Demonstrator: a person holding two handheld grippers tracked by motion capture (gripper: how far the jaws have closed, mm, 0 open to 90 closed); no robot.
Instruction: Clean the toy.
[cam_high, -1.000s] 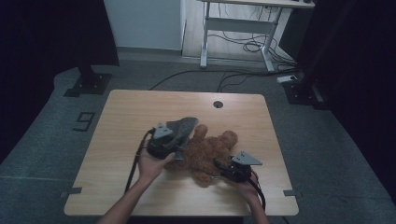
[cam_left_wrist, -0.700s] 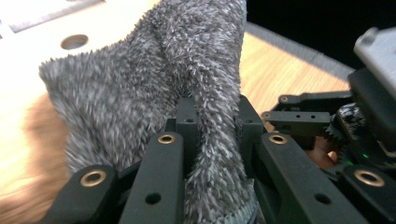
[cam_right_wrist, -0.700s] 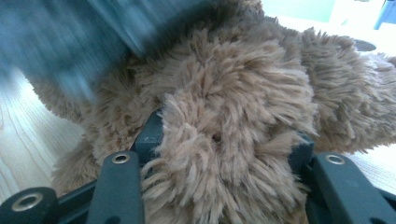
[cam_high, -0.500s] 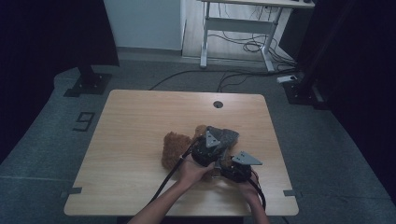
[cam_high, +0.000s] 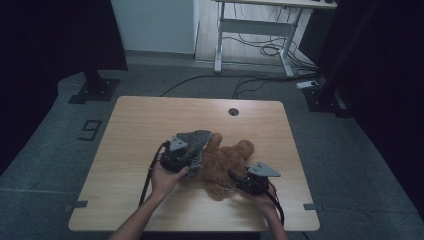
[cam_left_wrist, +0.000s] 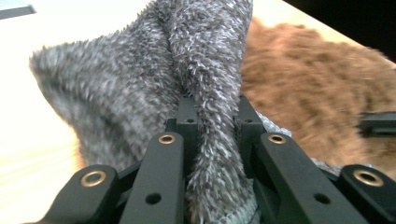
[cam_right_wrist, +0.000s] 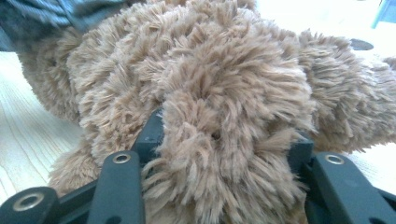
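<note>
A brown plush bear (cam_high: 225, 159) lies on the wooden table (cam_high: 145, 120), right of centre. My left gripper (cam_high: 196, 151) sits at the bear's left side, shut on a fold of fuzzy grey knit cloth (cam_high: 196, 137) that drapes over that end of the bear. In the left gripper view the grey cloth (cam_left_wrist: 205, 70) rises from the left gripper (cam_left_wrist: 212, 114), with the bear (cam_left_wrist: 317, 93) behind it. My right gripper (cam_high: 231, 182) is at the bear's near right, shut on a thick lump of its fur. In the right gripper view the bear (cam_right_wrist: 224, 84) bulges out of the right gripper (cam_right_wrist: 229, 135).
A round cable hole (cam_high: 233, 111) is near the table's far edge. Beyond the table stand a white desk frame (cam_high: 250, 30), floor cables (cam_high: 260, 50) and a black stand base (cam_high: 95, 89). Bare wood lies to the left of my left hand (cam_high: 167, 180).
Half a second ago the left gripper was over the bear, close to the right gripper; now it is back at the bear's left with the grey cloth. The right gripper has stayed put.
</note>
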